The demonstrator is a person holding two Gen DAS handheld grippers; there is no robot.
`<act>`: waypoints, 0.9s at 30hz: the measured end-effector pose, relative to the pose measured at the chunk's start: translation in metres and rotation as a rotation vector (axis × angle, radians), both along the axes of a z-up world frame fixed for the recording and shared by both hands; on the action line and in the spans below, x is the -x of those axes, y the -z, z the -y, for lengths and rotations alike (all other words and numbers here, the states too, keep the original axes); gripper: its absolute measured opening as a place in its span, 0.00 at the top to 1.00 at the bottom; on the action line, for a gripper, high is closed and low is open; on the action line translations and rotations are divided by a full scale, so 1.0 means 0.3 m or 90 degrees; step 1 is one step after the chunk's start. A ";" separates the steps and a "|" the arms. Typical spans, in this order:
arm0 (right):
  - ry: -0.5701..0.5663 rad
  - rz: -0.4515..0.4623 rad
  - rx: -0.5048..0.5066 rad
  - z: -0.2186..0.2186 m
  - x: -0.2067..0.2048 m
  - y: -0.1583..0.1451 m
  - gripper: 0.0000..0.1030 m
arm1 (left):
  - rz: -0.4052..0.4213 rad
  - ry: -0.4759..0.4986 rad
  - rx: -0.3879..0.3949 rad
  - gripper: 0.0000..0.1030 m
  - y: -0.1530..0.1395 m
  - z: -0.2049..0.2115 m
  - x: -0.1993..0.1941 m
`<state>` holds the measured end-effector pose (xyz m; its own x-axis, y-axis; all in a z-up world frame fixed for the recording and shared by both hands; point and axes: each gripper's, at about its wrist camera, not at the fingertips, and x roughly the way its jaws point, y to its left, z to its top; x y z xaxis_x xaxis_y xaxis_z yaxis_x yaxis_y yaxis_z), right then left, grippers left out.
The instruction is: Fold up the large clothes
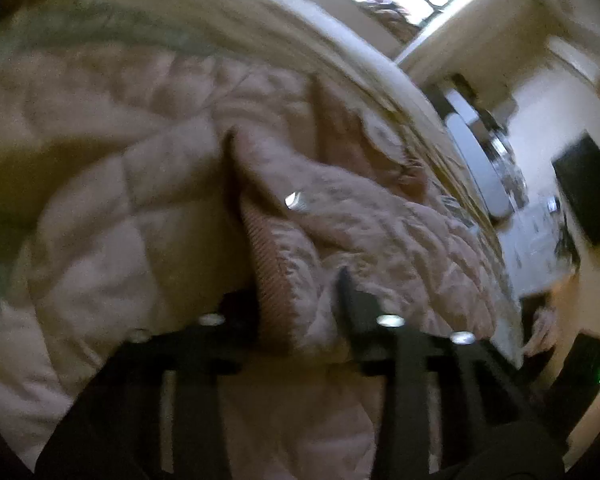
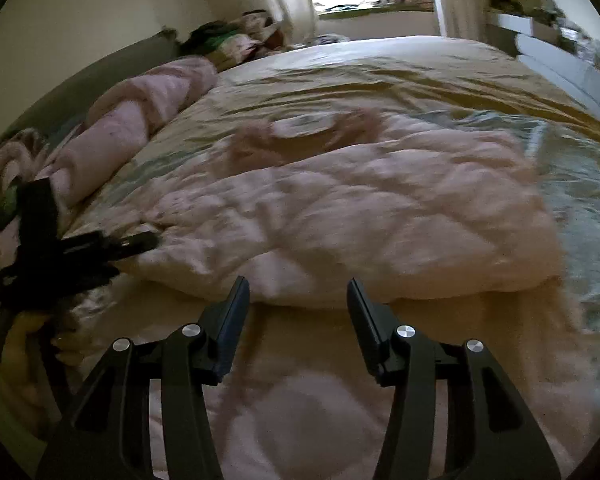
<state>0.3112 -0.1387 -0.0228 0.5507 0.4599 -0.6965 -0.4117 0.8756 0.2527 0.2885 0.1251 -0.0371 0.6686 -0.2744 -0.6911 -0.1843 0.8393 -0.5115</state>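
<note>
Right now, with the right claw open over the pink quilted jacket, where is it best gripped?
Probably the near folded edge of the pink quilted jacket, coming in low from the front. That edge bulges up off the bed right ahead of the right claw, while the left claw grips the cuffed end.

Quilted jacket (image 2: 340, 208): pale pink, stitched in a diamond pattern, with a darker pink ribbed cuff (image 1: 272, 276).
Bed sheet (image 2: 380, 76): yellow-cream, with pale blue-green patches.
Rolled blanket (image 2: 140, 116): light pink.
Left tool (image 1: 296, 296): black, silver screws.
Right tool (image 2: 298, 296): black, silver screws.
Wall screen (image 1: 588, 188): black.
</note>
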 end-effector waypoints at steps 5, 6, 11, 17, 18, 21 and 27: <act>0.053 0.026 0.009 0.106 -0.039 -0.044 0.52 | 0.093 0.044 -0.123 0.83 -0.187 0.062 0.012; 0.069 0.034 0.013 0.129 -0.057 -0.058 0.52 | 0.111 0.049 -0.142 0.83 -0.221 0.068 0.008; 0.107 0.056 0.051 0.163 -0.147 -0.079 0.52 | 0.157 0.045 -0.234 0.83 -0.310 0.078 0.006; 0.127 0.049 0.106 0.148 -0.289 -0.040 0.52 | 0.082 0.017 -0.254 0.83 -0.152 0.045 -0.039; 0.126 0.044 0.107 0.143 -0.320 -0.031 0.52 | 0.058 0.003 -0.237 0.83 -0.112 0.018 -0.049; 0.118 0.024 0.119 0.130 -0.388 -0.001 0.51 | 0.022 -0.021 -0.194 0.83 -0.034 -0.033 -0.037; 0.132 -0.066 0.151 0.137 -0.491 0.148 0.50 | -0.007 -0.024 -0.172 0.82 0.038 -0.044 -0.026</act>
